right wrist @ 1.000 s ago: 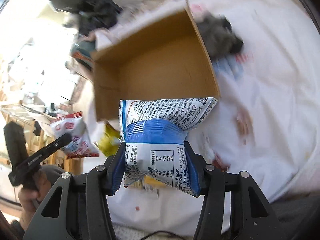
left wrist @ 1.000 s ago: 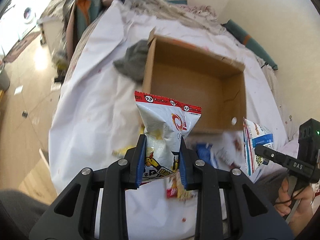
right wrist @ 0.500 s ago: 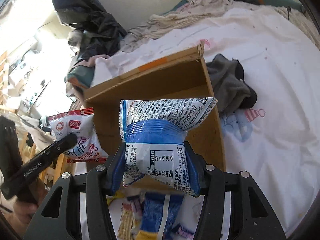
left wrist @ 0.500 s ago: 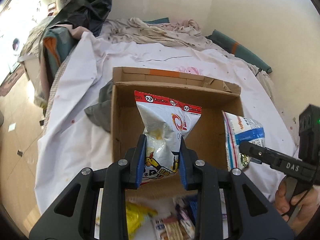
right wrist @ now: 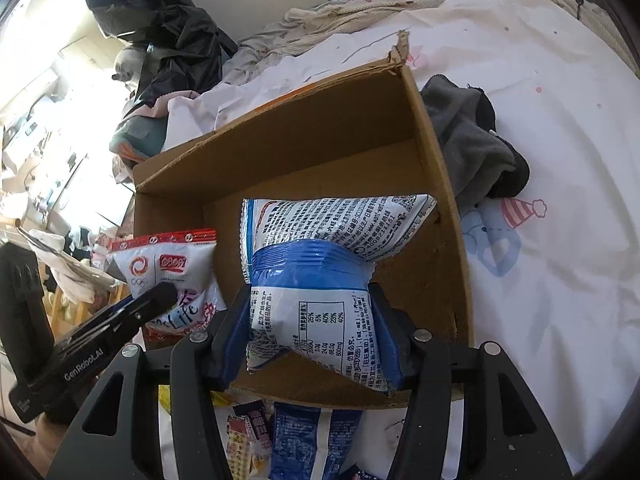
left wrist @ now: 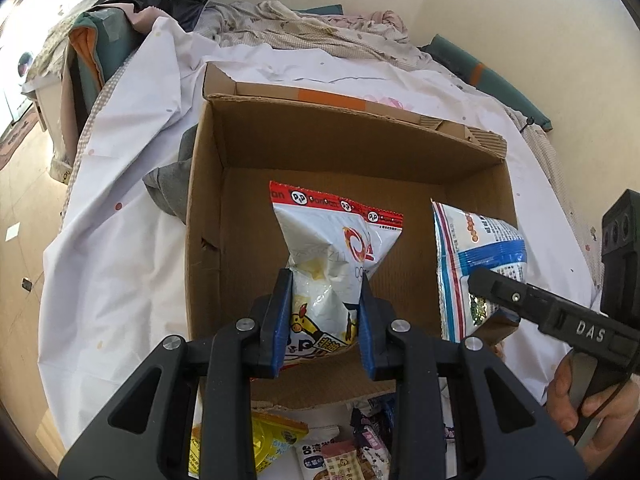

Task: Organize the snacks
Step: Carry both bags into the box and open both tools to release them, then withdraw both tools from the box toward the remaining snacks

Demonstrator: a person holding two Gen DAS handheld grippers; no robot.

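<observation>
Nearest, at the bottom of both wrist views: a loose pile of snacks [left wrist: 320, 444] on the sheet [left wrist: 120, 264], just in front of the box's near wall – yellow pack, small wrapped bars, a blue pack. None of these are sorted yet.

Next, the grippers. Left gripper [left wrist: 324, 312] is clenched on the red-top bag [left wrist: 336, 252], pinching it abt mid-body so the bag stands up between the blue pads. Right gripper [right wrist: 308, 328] is clamped on the blue bag [right wrist: 320, 264], squeezed at the waist w/ the printed back facing the cam. Both bags hang over the open box [left wrist: 204, 200], above the floor, not touching it as far as I can tell. In the left view the blue bag sits to the right of the red-top one, close to the box's right wall.

Box interior: bare cardboard floor, nothing lying in it that I can see, so nothing is deposited yet.

Beyond the box: a grey cloth [right wrist: 472, 148] bunched against one side wall, then rumpled bedding and a dark bag near the wall.

Progress, judged – early. First two bags are over the box and ready to drop; still to do: lower and release both, then fetch the pile pack by pack.
</observation>
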